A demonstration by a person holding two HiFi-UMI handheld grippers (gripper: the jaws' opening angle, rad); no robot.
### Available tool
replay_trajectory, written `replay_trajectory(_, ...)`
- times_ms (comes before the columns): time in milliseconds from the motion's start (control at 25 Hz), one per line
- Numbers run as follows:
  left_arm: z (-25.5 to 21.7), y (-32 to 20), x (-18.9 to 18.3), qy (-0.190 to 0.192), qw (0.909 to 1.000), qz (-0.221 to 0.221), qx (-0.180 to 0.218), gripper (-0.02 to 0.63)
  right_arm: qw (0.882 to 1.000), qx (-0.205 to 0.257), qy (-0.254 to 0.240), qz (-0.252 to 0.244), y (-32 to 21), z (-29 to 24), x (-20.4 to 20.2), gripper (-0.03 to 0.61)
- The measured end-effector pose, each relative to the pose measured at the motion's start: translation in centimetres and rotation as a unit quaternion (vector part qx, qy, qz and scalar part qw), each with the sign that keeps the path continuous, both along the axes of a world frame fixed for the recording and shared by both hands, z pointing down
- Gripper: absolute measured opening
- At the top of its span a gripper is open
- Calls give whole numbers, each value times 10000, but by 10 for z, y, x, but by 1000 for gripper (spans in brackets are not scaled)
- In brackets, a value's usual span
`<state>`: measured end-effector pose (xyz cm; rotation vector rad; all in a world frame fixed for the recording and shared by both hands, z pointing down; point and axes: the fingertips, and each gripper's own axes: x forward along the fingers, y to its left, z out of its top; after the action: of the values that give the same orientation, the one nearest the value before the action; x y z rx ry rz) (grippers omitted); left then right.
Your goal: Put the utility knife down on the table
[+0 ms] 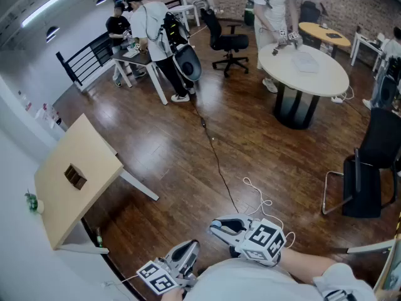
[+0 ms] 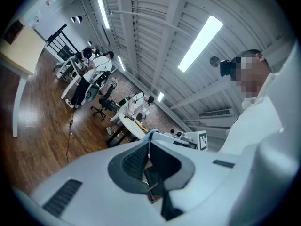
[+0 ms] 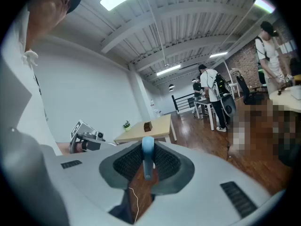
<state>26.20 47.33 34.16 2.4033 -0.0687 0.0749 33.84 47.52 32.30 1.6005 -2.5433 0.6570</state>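
My right gripper [image 3: 147, 149] is shut on a slim blue utility knife [image 3: 147, 160], which stands upright between the ribbed pads. In the head view this gripper [image 1: 219, 226] hangs close to my body over the wooden floor, and I cannot make out the knife there. To its left, my left gripper [image 1: 190, 249] is also low and near my body. Its jaws [image 2: 149, 144] meet with nothing between them. The light wooden table [image 1: 88, 149] stands well off to the left with a small brown box [image 1: 75, 177] on it. That table [image 3: 155, 126] also shows ahead of the right gripper.
A thin cable [image 1: 216, 162] runs along the floor toward me. A round white table [image 1: 326, 74] with a person working at it stands at the back right, with black chairs [image 1: 369, 168] nearby. Other people stand at a desk [image 1: 141, 58] at the back left. A small plant [image 1: 31, 200] sits by the wall.
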Motion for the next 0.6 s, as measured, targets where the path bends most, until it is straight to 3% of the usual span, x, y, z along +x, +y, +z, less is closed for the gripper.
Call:
replay_trajectory(200, 4, -18, 2, 27, 9997, -205, -110, 3, 10000, -79, 12, -21, -12, 7, 11, 72)
replay_trajectory(600, 7, -42, -2, -70, 9963, -844, -109, 3, 9985, -83, 38, -541, -41, 15, 17, 72)
